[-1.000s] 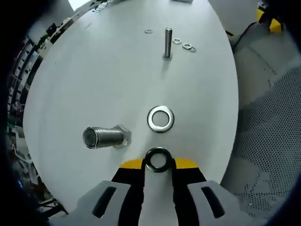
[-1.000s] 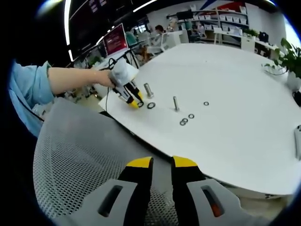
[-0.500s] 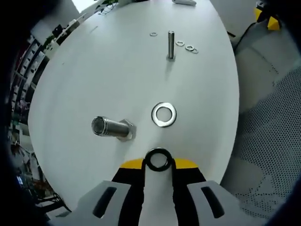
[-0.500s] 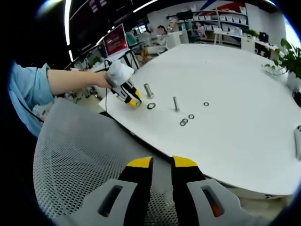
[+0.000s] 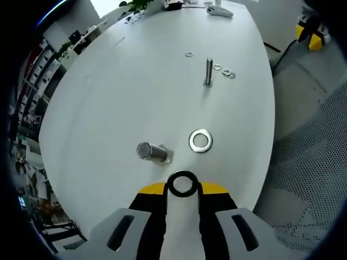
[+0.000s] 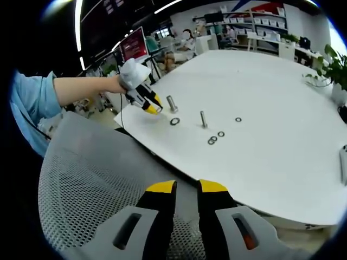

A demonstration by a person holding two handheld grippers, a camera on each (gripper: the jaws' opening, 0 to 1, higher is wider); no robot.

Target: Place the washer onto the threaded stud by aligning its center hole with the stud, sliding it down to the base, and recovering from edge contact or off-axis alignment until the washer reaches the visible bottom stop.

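My left gripper [image 5: 182,187] is shut on a dark washer [image 5: 182,183], held upright between its yellow-tipped jaws above the near edge of the white table [image 5: 124,92]. Just beyond it stands a thick threaded stud [image 5: 152,152] on a hex base, and a silver washer [image 5: 200,141] lies flat to the stud's right. In the right gripper view the left gripper [image 6: 151,106] hovers left of the thick stud [image 6: 172,104] and the flat washer [image 6: 174,121]. My right gripper [image 6: 186,190] is shut and holds nothing, over a mesh chair.
A thin stud [image 5: 209,71] stands farther back with three small washers [image 5: 223,70] around it. A grey mesh chair [image 6: 92,189] sits by the table's edge. A sleeve [image 6: 32,103] reaches in from the left, and desks and monitors stand behind.
My left gripper has risen and drawn back from the table with the dark washer, so the thick stud and the flat washer look smaller. The right gripper has stayed still.
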